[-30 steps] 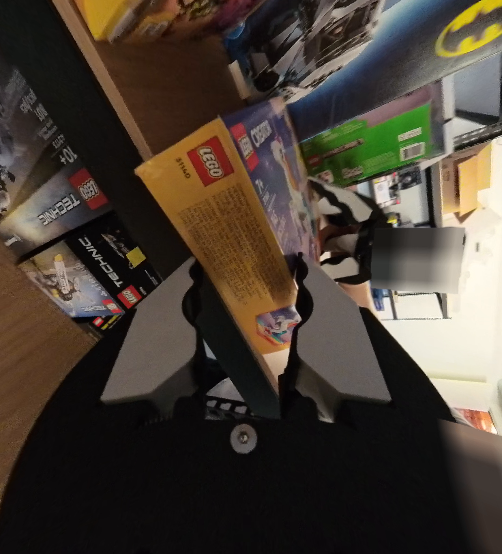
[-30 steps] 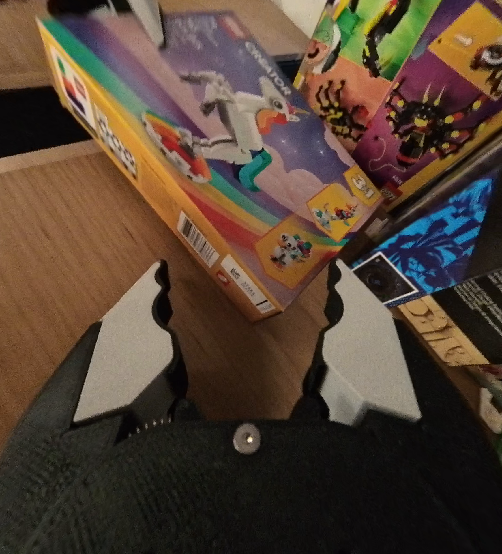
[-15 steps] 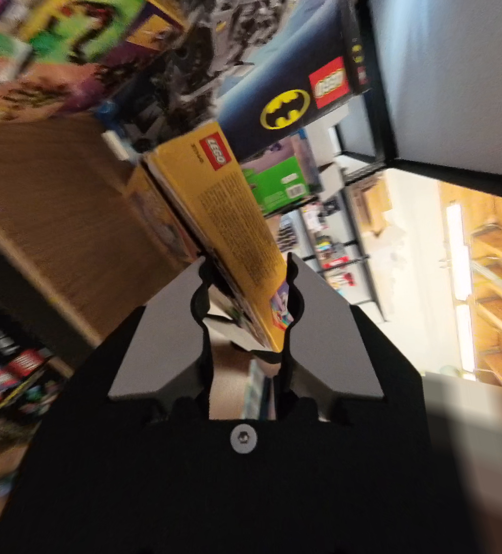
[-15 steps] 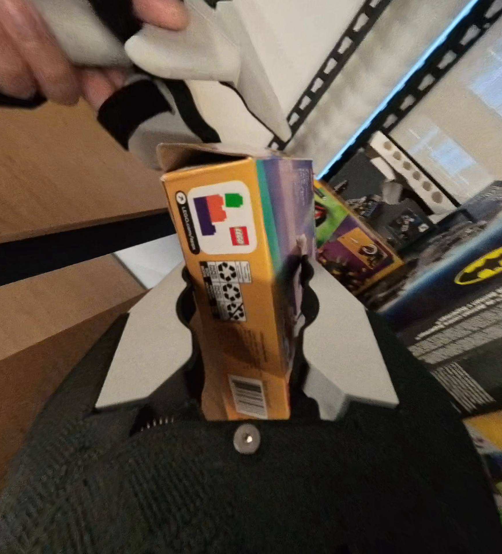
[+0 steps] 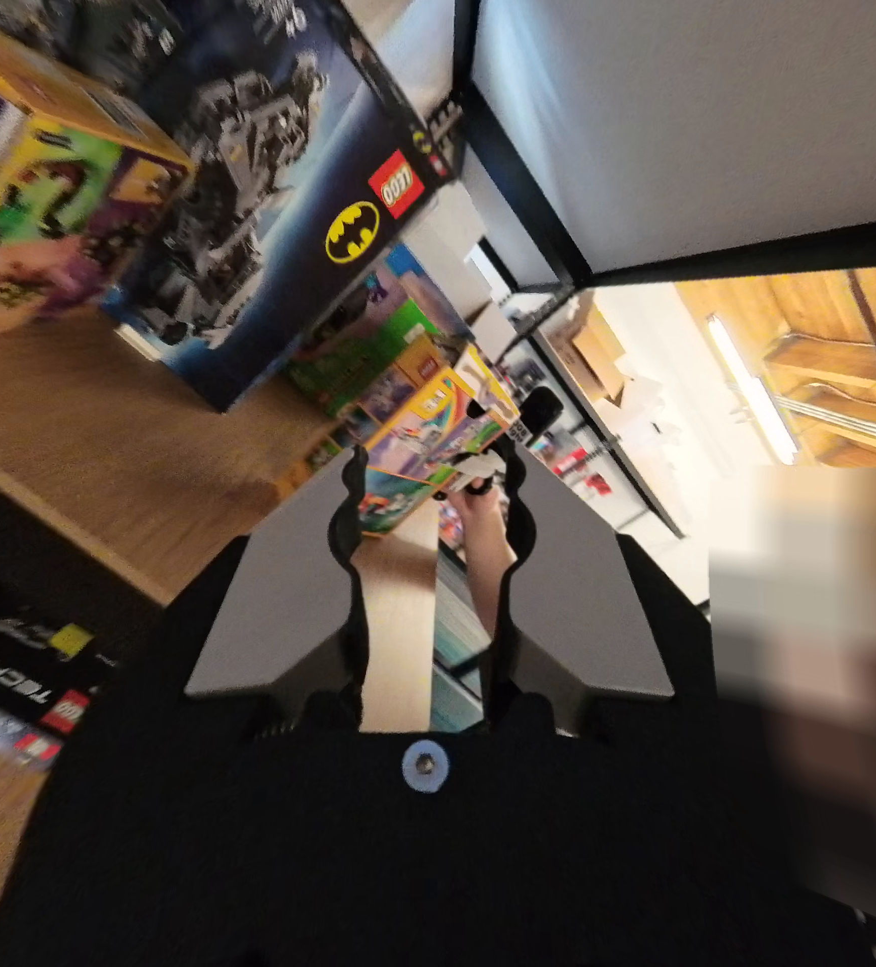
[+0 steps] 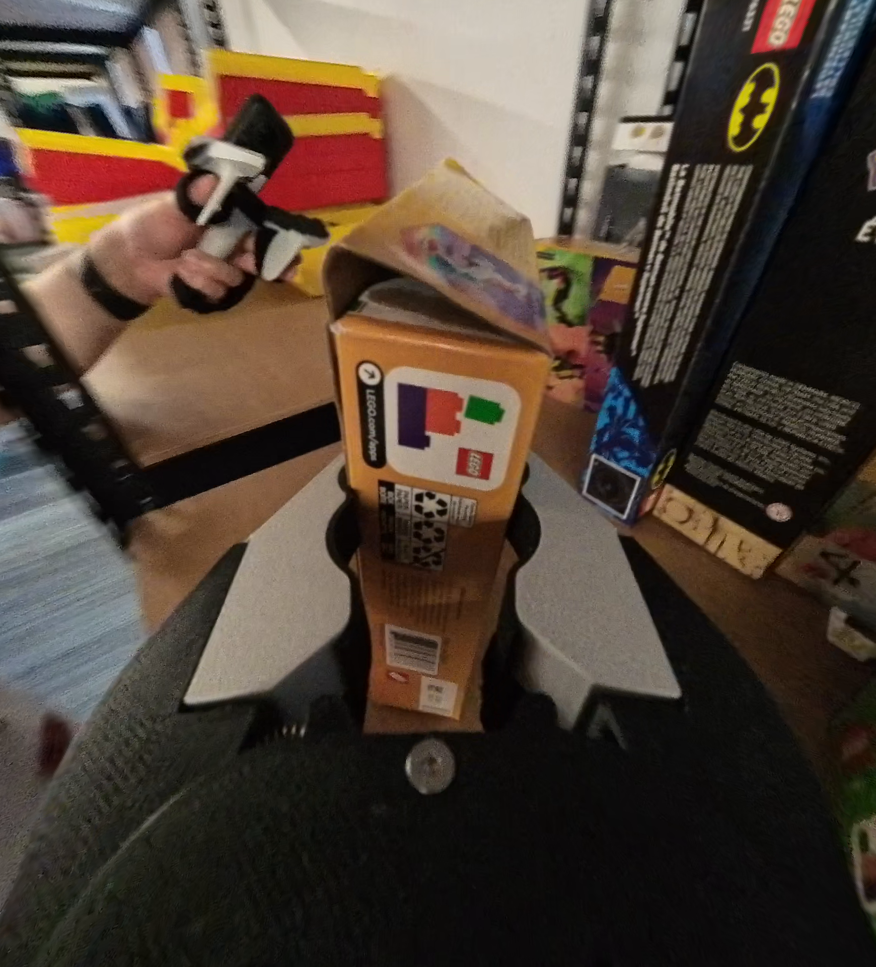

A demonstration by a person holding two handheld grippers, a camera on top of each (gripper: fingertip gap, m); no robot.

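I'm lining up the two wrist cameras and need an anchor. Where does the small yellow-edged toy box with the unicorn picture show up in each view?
Left wrist view: the unicorn box sits mid-frame, farther off, just beyond the empty fingertips of the left hand-held gripper.
Right wrist view: the box fills the centre, clamped in the right hand-held gripper, top flap open.
Shared landmark: the big dark box with the yellow bat emblem.

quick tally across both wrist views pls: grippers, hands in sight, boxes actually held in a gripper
grippers: 2 (left gripper, right gripper)
hands: 2 (left hand, right hand)
boxes held: 1 (orange toy brick box, clamped in the right gripper)
total: 5
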